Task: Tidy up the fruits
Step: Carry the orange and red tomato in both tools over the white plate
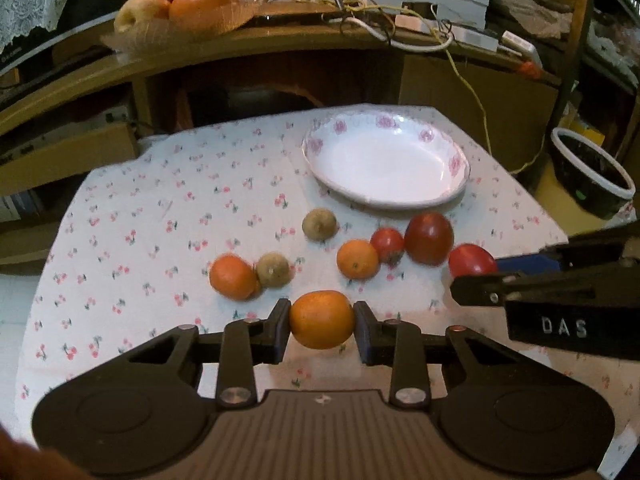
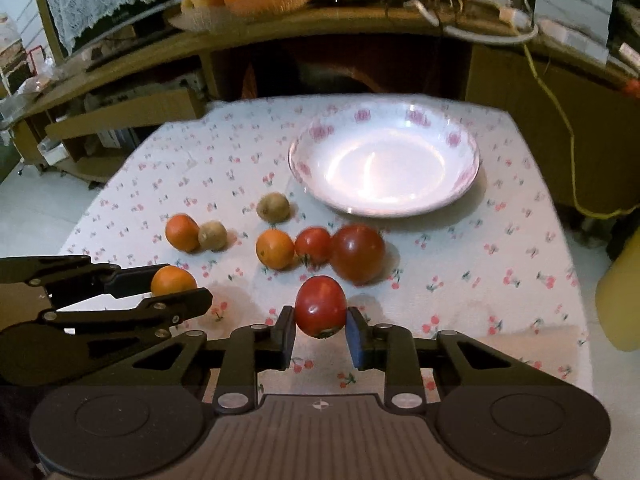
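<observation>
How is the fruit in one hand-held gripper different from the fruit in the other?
The left hand-held gripper holds an orange; the right hand-held gripper holds a red tomato. The orange is matte and wider than tall; the tomato is glossy and stands taller than wide, its dark stem end pointing down. Both are pinched at their sides and held clear of the flowered tablecloth, short of the empty plate.

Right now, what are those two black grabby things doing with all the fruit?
A person is sorting fruit with a tool in each hand. The left tool is clamped on an orange, and the right tool is clamped on a tomato. Both fruits are held just above the flowery tablecloth. The plate behind has nothing on it yet. Two more oranges, two tomatoes and two small brown fruits sit on the cloth.
</observation>
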Tool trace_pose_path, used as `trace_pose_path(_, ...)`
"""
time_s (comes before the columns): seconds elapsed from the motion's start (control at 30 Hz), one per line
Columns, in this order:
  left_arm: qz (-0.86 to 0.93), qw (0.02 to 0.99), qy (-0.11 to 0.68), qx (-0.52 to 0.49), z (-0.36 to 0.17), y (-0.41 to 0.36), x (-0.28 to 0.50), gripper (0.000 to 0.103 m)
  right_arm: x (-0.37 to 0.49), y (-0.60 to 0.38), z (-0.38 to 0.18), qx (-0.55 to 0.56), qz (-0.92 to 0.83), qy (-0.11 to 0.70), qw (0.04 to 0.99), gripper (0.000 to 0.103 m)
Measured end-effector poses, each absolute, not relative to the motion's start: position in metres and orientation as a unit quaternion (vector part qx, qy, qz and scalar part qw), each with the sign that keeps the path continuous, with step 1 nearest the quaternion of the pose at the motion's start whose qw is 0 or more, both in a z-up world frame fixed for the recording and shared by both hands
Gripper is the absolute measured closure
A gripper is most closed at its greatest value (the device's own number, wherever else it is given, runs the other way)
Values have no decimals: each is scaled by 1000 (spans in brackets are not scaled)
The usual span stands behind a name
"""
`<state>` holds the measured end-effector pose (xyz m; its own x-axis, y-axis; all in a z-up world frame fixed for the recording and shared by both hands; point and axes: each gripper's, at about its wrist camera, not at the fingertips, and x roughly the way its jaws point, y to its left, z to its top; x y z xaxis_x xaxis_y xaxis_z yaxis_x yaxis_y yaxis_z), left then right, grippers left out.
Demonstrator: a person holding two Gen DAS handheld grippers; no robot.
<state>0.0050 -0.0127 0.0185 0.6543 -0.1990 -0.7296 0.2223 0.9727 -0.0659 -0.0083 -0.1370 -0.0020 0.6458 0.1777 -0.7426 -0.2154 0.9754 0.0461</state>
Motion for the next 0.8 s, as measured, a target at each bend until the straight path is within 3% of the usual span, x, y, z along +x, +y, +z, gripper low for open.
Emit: trace_pose_path(0.8,-138,909,392,16,24,-59,108,65,70,-173,9,20,52,393,918,74)
